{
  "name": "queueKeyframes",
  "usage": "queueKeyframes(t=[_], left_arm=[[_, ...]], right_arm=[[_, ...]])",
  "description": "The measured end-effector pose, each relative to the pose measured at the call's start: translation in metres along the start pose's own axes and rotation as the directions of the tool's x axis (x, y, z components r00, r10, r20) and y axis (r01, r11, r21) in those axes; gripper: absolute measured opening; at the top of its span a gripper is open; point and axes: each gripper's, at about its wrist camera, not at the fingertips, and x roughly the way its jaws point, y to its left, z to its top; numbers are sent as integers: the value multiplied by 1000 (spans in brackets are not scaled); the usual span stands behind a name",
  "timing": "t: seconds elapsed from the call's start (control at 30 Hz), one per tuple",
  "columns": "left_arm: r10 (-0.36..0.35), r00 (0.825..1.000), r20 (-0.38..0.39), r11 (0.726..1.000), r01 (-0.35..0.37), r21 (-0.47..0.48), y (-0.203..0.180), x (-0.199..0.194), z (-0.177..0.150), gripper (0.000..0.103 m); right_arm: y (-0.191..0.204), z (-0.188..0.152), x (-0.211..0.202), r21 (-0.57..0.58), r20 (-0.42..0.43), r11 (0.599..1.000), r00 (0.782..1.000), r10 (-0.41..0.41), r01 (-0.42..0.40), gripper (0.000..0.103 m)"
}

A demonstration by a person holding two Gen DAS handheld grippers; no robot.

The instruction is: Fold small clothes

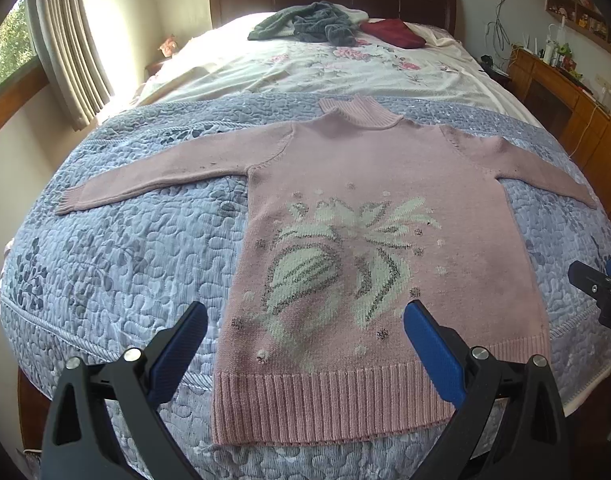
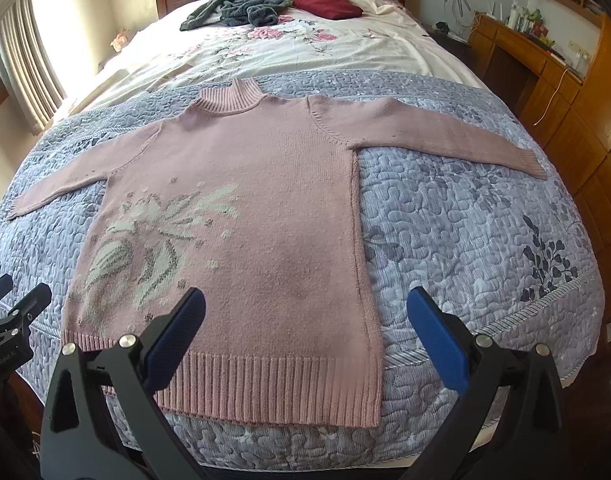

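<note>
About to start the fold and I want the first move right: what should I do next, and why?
Probably bring the left gripper to the left cuff to fold that sleeve across the body. The sweater lies flat, face up on the quilt, with both sleeves spread wide, nothing folded yet. Both grippers are open and empty, hovering above the hem; the right gripper is free to follow.
</note>
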Motion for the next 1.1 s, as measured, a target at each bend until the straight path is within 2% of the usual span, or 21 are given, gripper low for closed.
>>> queueKeyframes(t=[1.1], left_arm=[[13,1000,6,1000,-13,-2,2,0,-1,99]], right_arm=[[3,-1,3,-4,-1,1000,1000,11,-11,100]])
